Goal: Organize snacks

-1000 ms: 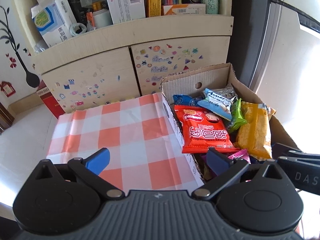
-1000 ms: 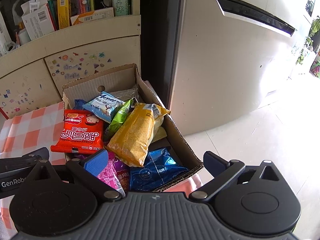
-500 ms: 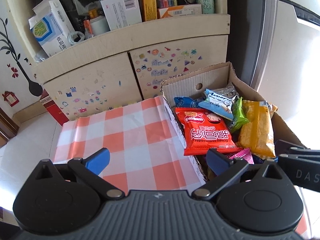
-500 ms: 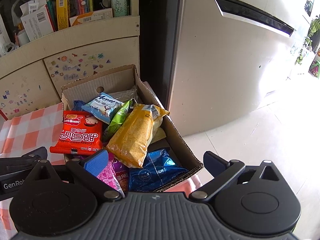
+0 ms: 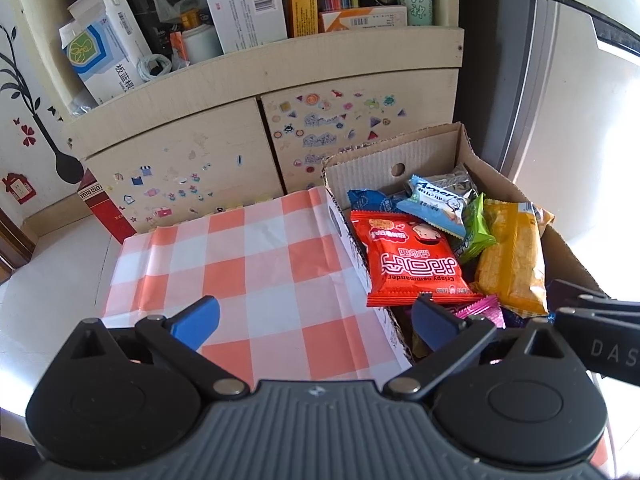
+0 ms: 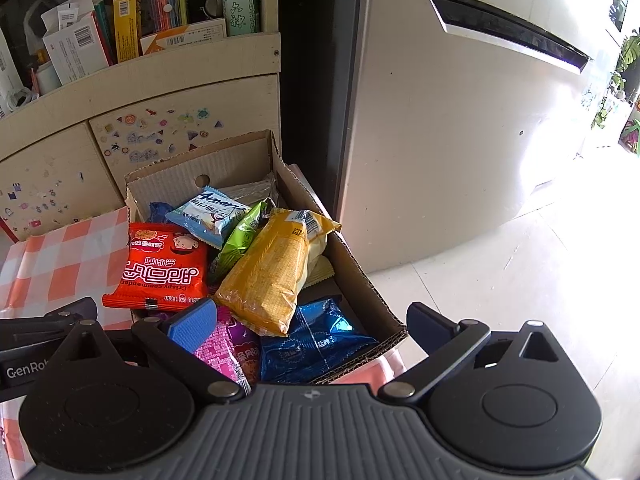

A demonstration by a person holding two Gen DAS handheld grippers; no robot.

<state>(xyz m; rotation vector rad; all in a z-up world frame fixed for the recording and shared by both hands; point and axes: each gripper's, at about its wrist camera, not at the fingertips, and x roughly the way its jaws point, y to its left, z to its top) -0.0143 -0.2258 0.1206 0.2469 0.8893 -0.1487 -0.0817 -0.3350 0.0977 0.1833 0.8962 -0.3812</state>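
Note:
A cardboard box [image 5: 424, 160] [image 6: 236, 164] stands on an orange-and-white checked cloth [image 5: 256, 264] [image 6: 52, 264]. It holds several snack packets: a red one [image 5: 412, 264] [image 6: 160, 268], a yellow one [image 5: 512, 260] [image 6: 272, 280], a light blue one [image 5: 436, 204] [image 6: 208, 212], a green one [image 5: 472, 224] [image 6: 240, 240], a dark blue one [image 6: 316, 344] and a pink one [image 6: 220, 344]. My left gripper [image 5: 316, 316] is open and empty above the cloth at the box's near left edge. My right gripper [image 6: 312, 324] is open and empty above the box's near right corner.
A beige cabinet [image 5: 192, 152] with stickers stands behind the cloth; its shelf holds boxes and bottles [image 5: 248, 12]. A fridge [image 6: 460, 120] stands right of the box. A red carton [image 5: 104, 208] leans at the cabinet's left. Pale floor [image 6: 520, 264] lies to the right.
Both grippers have pulled back and risen slightly, so the box and cloth show a little farther away. Both stay open. No packet has moved.

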